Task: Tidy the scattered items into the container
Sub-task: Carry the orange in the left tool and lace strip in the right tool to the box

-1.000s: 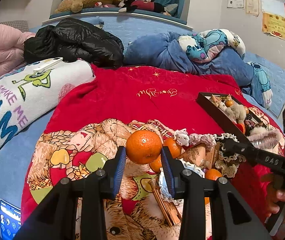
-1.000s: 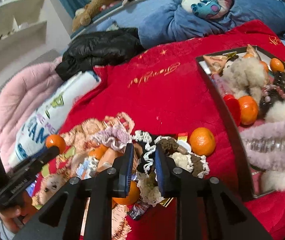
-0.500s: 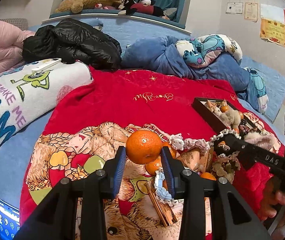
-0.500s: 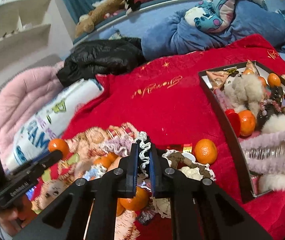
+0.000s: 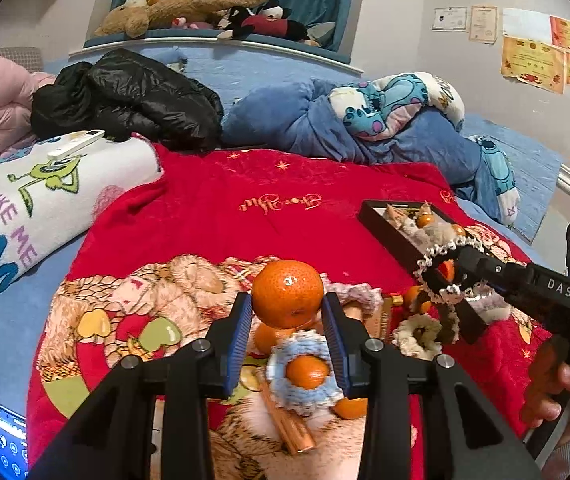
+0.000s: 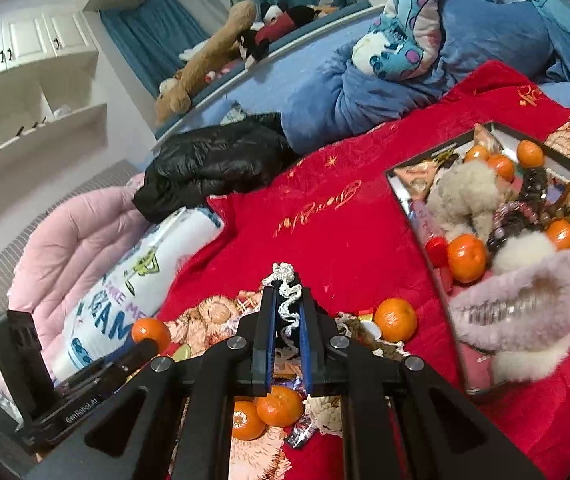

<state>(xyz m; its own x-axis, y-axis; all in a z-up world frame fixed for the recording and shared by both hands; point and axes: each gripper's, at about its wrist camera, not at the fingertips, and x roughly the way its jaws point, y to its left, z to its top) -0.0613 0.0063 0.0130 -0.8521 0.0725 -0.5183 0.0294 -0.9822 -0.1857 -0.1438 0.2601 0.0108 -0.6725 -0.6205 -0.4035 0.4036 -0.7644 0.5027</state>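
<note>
Bed with red blanket (image 5: 213, 216), clutter on near part. My left gripper (image 5: 287, 320) jaws part-open, clamped on mandarin (image 5: 287, 294): firm, round, rolls, so grip its middle. My right gripper (image 6: 285, 312) nearly shut on lace scrunchie (image 6: 287, 300): light, limp, dangling clear of bed. Tray (image 6: 409, 216) lies right, well apart.

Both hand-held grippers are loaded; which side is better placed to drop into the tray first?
Right. The right hand-held gripper, holding the lace scrunchie, sits by the tray; the left hand-held gripper holds its orange farther away.
</note>
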